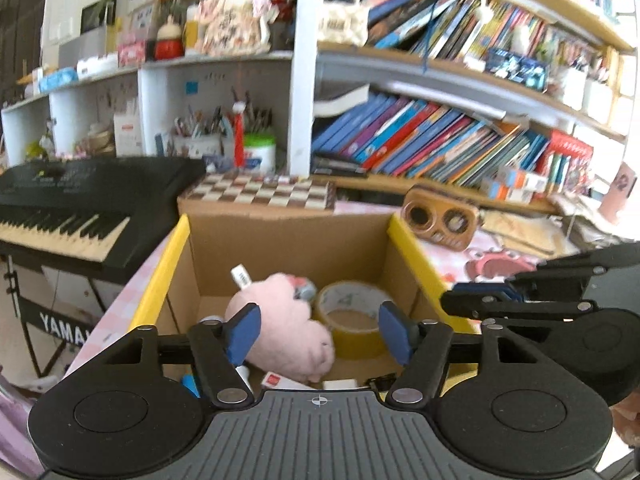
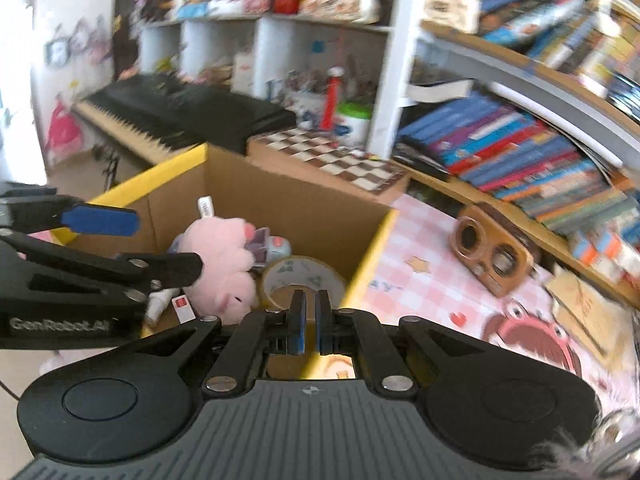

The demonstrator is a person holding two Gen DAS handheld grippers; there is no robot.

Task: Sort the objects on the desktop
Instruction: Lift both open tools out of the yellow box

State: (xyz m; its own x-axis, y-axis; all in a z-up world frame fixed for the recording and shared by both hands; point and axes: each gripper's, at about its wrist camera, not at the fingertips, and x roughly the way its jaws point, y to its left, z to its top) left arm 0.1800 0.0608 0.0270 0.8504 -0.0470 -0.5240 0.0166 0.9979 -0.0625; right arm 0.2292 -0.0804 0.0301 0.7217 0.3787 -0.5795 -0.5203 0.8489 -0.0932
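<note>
Pink plush toy (image 1: pixel 286 326), fluffy, lies in cardboard box (image 1: pixel 280 248) centre frame beside yellow tape roll (image 1: pixel 352 320) | left gripper (image 1: pixel 320 334) spread wide, empty, above it | right gripper (image 2: pixel 309 322) pinched closed, empty, over box's right edge

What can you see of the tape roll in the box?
The tape roll is a wide ring with yellowish-tan tape, a brown cardboard core and pale printed marks on its top edge. It lies tilted inside the cardboard box, near the right wall, pressed against the pink plush toy. Neither hand-held gripper touches it.
</note>
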